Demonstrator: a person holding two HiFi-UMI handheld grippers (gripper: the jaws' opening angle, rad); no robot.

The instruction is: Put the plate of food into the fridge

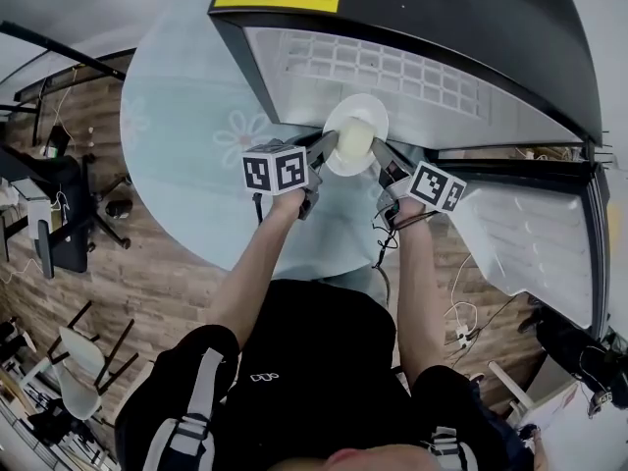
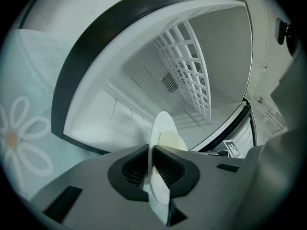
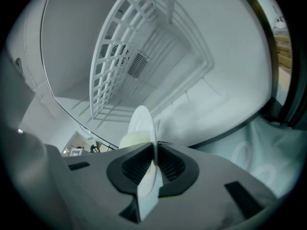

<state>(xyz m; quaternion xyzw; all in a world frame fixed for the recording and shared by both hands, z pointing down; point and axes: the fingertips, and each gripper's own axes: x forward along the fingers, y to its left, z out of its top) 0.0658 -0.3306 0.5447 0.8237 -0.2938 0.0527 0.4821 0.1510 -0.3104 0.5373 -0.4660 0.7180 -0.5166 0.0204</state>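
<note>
A white plate [image 1: 355, 116] with a pale yellow mound of food [image 1: 354, 138] is held at the mouth of the open fridge [image 1: 549, 77], just in front of its white interior. My left gripper [image 1: 327, 145] is shut on the plate's left rim and my right gripper [image 1: 379, 153] on its right rim. In the left gripper view the plate [image 2: 162, 128] stands edge-on between the black pads of the gripper [image 2: 152, 169], with the food [image 2: 173, 141] on its right face. The right gripper view shows the plate [image 3: 142, 121] pinched the same way by that gripper [image 3: 154, 164].
A white wire shelf [image 1: 392, 67] spans the fridge's upper part, with bare white floor below it. The fridge door [image 1: 535, 238] hangs open at the right. A round table with a pale blue flowered cloth [image 1: 186, 135] lies beside the fridge. Chairs [image 1: 59, 214] and cables [image 1: 461, 322] stand on the wooden floor.
</note>
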